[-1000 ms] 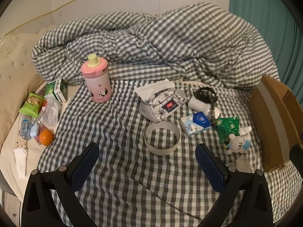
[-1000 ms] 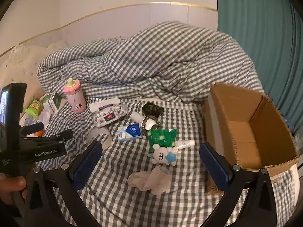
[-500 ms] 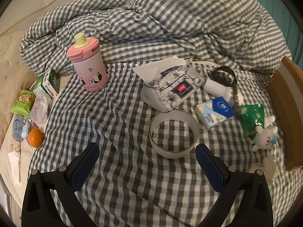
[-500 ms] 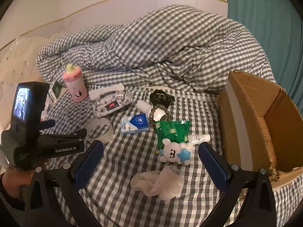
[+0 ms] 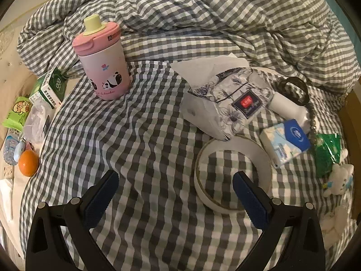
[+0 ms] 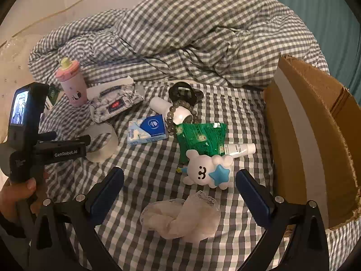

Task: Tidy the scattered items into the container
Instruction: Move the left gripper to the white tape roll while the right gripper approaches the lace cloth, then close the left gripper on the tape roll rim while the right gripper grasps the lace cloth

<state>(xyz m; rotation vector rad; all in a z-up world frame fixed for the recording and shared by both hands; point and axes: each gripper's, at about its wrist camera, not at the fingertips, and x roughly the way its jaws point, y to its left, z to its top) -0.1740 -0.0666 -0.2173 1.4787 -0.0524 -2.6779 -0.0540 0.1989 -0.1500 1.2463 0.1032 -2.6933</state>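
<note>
**Barely begun: everything lies outside the box**

So far nothing visible has gone in. The cardboard box (image 6: 315, 135) stands right of the right gripper (image 6: 180, 187), jaws spread and empty. The tissue pack (image 5: 227, 103) lies beyond the left gripper (image 5: 173, 192), also released, its right jaw over the tape ring (image 5: 232, 174). The bear toy (image 6: 207, 169) sits between the right jaws.

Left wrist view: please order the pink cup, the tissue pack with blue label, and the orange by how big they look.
1. Pink cup
2. Tissue pack
3. Orange

The orange lies near the distorted edge, yet it is clearly smallest.
</note>
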